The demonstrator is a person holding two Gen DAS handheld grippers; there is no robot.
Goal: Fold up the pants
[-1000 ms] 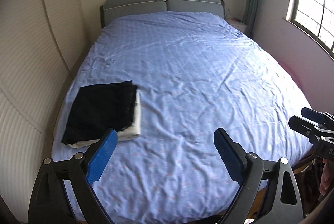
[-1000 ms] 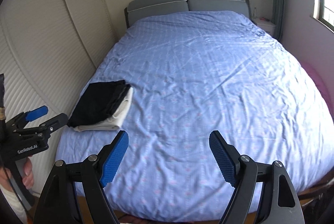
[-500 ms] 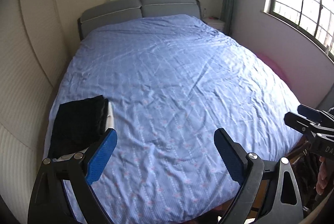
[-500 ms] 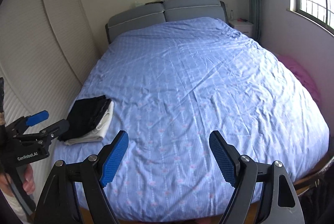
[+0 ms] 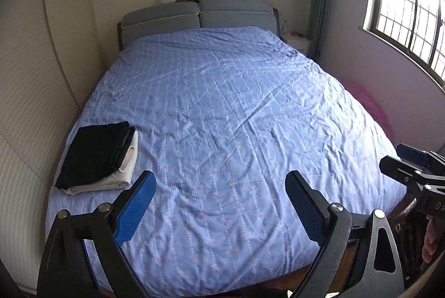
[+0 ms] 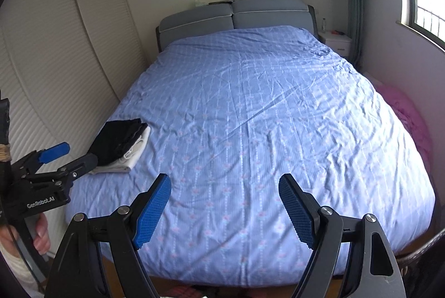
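Bedroom setting: a bed (image 5: 222,109) under a rumpled blue cover fills both views, headboard (image 5: 198,17) at the far end, window (image 5: 411,20) on the right wall, slatted wardrobe doors (image 6: 55,61) along the left.

Pants (image 5: 96,153): dark, already folded, lying on a folded white garment (image 5: 125,173) near the bed's front left corner. No unfolded pants are visible anywhere on the cover.

Left gripper (image 5: 219,200): fingers spread wide, holding nothing, raised over the front edge of the bed. Right gripper (image 6: 224,203): likewise spread and empty, well apart from the stack.

Assessment: the fold appears finished, or the next pair lies out of view; which, I cannot tell.

Recommendation: if another pair is brought, lay it on the bare middle of the cover, clear of the stack. Take the waistband with one gripper at each end. Smooth the cover's creases beforehand, since they would transfer into the fold. Keep both grippers level while folding.
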